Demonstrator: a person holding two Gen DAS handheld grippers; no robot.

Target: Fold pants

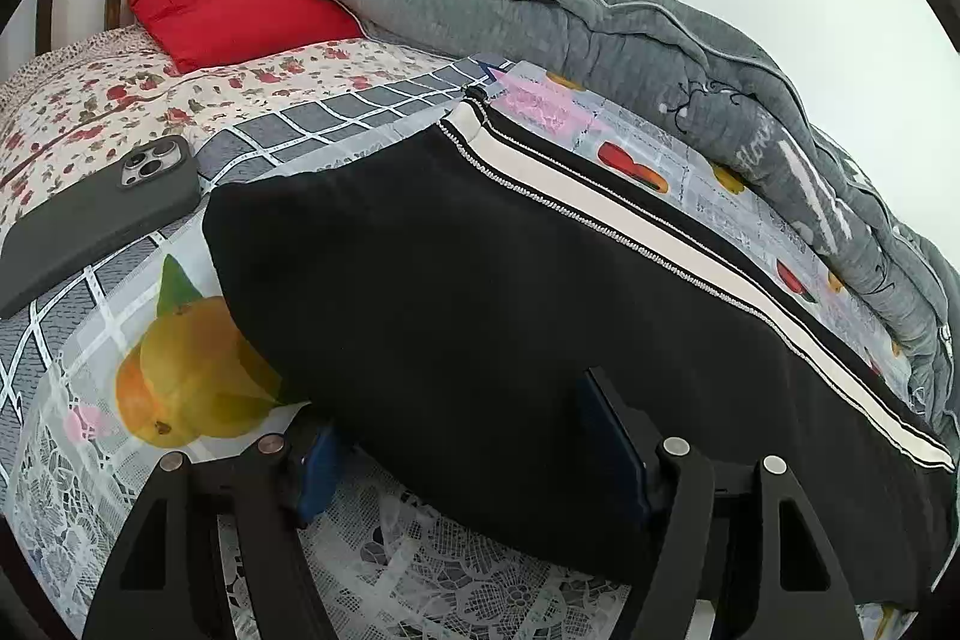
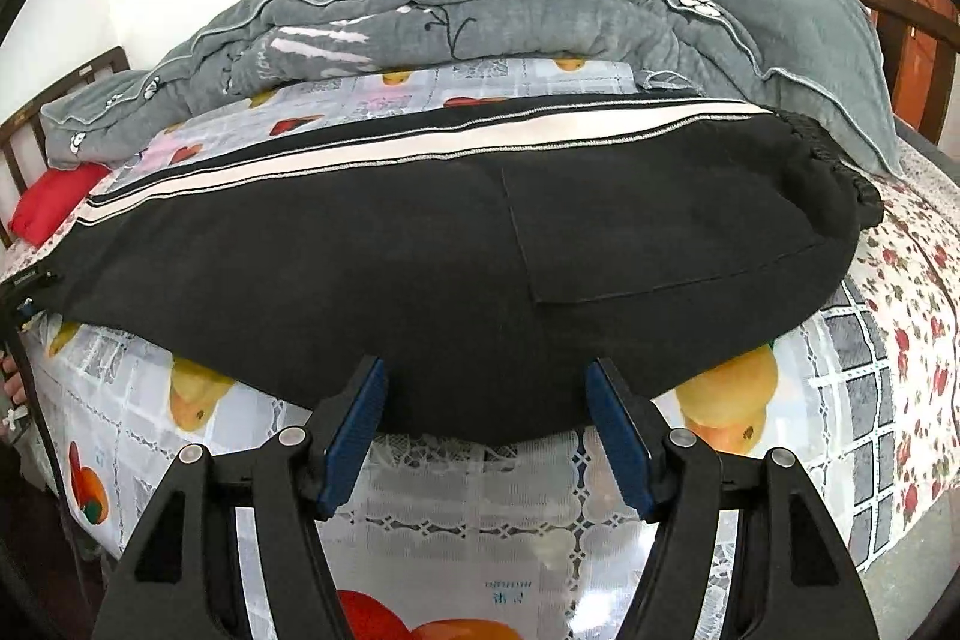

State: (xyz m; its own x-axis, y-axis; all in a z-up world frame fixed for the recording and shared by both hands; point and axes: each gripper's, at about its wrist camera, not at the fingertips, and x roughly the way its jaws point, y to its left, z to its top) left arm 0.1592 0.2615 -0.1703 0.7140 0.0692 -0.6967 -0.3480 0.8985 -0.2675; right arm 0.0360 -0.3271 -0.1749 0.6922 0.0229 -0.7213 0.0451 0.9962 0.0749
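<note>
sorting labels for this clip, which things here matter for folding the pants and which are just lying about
For the job: black pants, left gripper, right gripper.

Lying about: phone, red pillow, grey quilt, fruit-print cloth.

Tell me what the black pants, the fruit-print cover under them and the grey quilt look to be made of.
Black pants: soft matte knit, probably fleece or jersey; slightly fuzzy surface, with a woven-looking white side stripe.
Fruit-print cover: likely thin plastic or vinyl; glossy glare, translucent lace-pattern edge.
Grey quilt: padded, textured cotton-like fabric; puffy folds, piped edges.
</note>
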